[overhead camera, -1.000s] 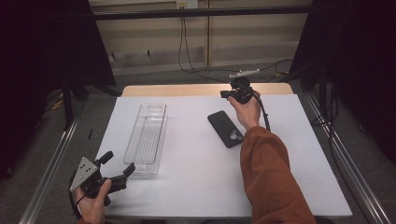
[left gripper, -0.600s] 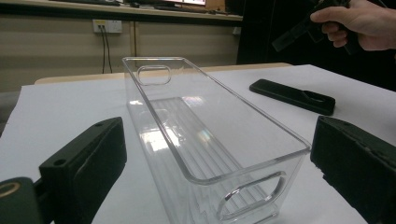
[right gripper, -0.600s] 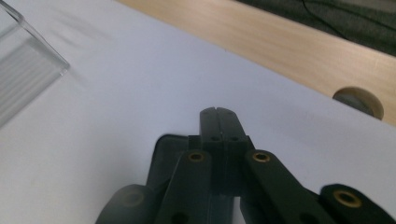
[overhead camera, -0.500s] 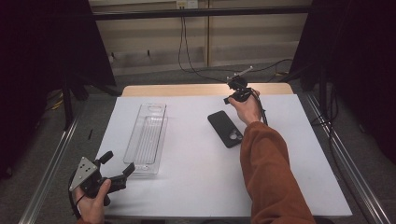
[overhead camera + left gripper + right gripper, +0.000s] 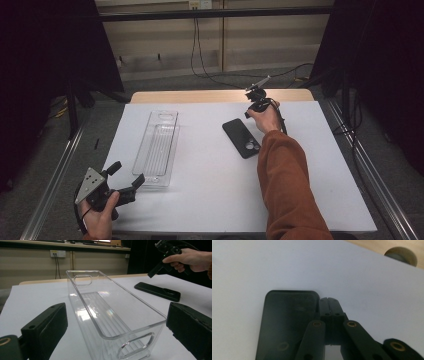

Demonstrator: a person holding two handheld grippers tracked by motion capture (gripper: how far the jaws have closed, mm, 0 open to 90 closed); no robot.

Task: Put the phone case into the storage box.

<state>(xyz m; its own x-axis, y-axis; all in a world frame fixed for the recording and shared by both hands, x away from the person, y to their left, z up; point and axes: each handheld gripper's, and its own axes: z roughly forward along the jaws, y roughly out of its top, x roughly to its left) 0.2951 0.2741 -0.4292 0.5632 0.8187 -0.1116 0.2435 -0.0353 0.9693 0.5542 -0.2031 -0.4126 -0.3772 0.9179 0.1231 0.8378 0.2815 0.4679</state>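
The black phone case [image 5: 242, 138] lies flat on the white table [image 5: 210, 200], right of the middle, with its camera cut-out toward the near end. The right gripper [image 5: 251, 109] is held just beyond the case's far right corner, its jaws pressed together with nothing between them. In the right gripper view those closed jaws [image 5: 328, 305] point down at the table right beside a rounded corner of the case [image 5: 287, 322], tips close to its edge; whether they touch it cannot be told. In the left gripper view the same gripper [image 5: 153, 272] hangs above the far end of the case [image 5: 157, 291], held by the person's hand [image 5: 190, 260].

The left gripper [image 5: 125, 177] sits at the near left of the table, jaws spread wide and holding nothing. It faces the near short end of a clear plastic bin [image 5: 159, 147], which stands upright and lengthwise on the table, well left of the case. In the left gripper view the bin [image 5: 110, 315] lies between the two open jaws but clear of both
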